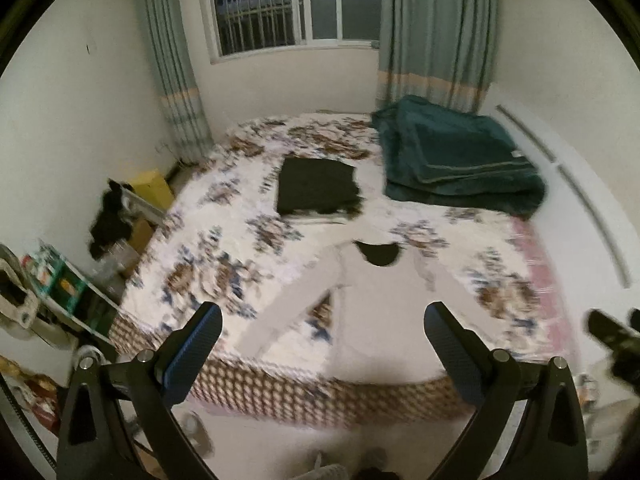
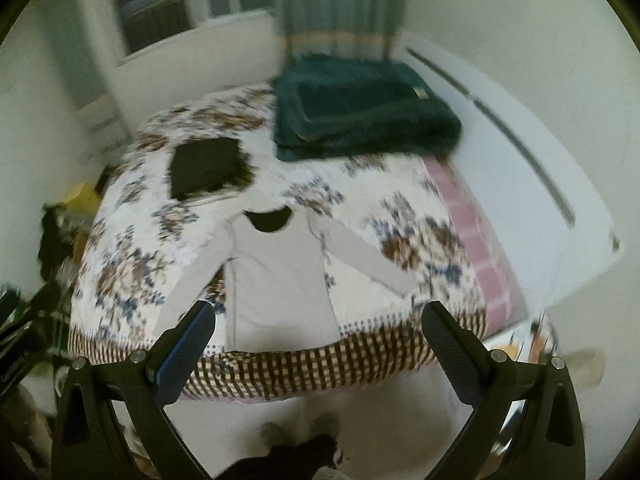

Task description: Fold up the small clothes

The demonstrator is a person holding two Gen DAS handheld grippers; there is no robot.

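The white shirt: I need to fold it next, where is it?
In both views the white shirt lies spread near the bed's front edge, nearer than the folded black garment.

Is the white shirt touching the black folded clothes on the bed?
Apart. In the right wrist view a strip of flowery sheet shows between the white shirt and the black folded clothes.

Dim indoor light, blurred fisheye views
The window [image 1: 296,4] above the bed [image 1: 224,216] is dark; motion blur smears the bedspread's pattern, and walls bow toward black corners.
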